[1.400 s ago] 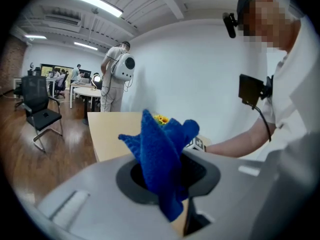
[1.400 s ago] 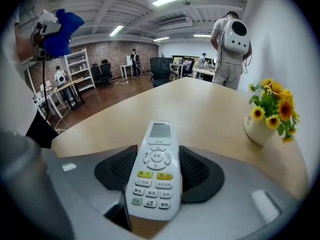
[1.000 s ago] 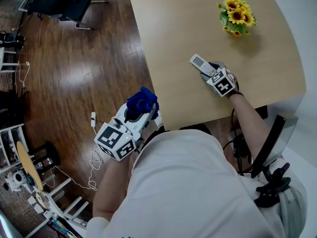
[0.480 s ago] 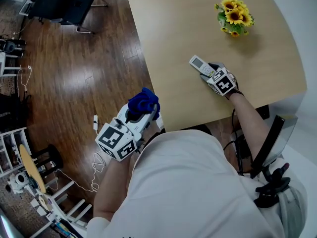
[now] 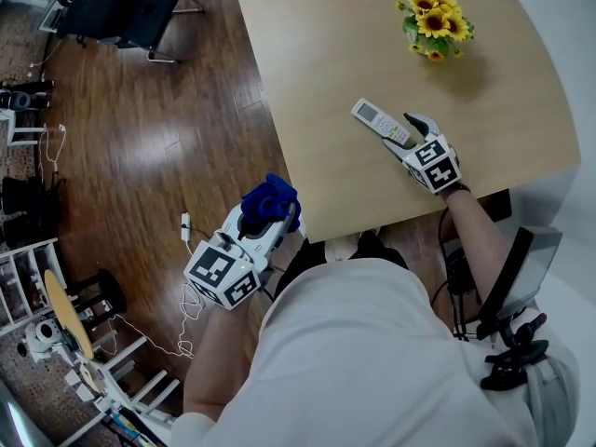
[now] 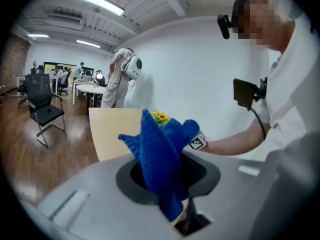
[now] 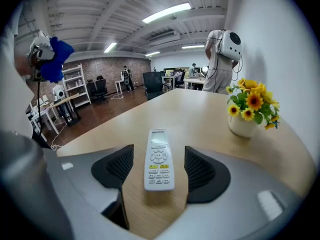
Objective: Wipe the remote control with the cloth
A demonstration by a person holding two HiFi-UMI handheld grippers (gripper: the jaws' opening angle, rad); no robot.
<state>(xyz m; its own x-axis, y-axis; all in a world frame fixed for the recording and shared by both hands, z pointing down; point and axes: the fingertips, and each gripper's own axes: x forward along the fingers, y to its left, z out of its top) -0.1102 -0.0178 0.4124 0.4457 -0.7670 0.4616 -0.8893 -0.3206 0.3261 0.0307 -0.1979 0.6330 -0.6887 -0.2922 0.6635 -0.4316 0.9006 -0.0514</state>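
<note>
The white remote control [image 5: 380, 122] lies flat on the wooden table [image 5: 326, 54], screen end away from me. My right gripper [image 5: 408, 132] hovers at its near end. In the right gripper view the remote [image 7: 159, 159] lies between the dark pads [image 7: 119, 167] with a gap on each side. These jaws have just been opening, and they stand open without pressing on it. My left gripper [image 5: 268, 216] is off the table's left edge, over the floor, shut on a bunched blue cloth [image 5: 270, 197]. The cloth [image 6: 162, 154] sticks up from its jaws.
A small white pot of sunflowers [image 5: 434, 24] stands on the table beyond the remote, also the pot [image 7: 248, 109] at right in the right gripper view. A black chair [image 5: 121, 7] and a cable with a plug [image 5: 182, 225] are on the wooden floor at left.
My right gripper has drawn back from the remote's near end toward me and lifted a little. The remote stays on the table. The left gripper with the cloth has barely moved.
</note>
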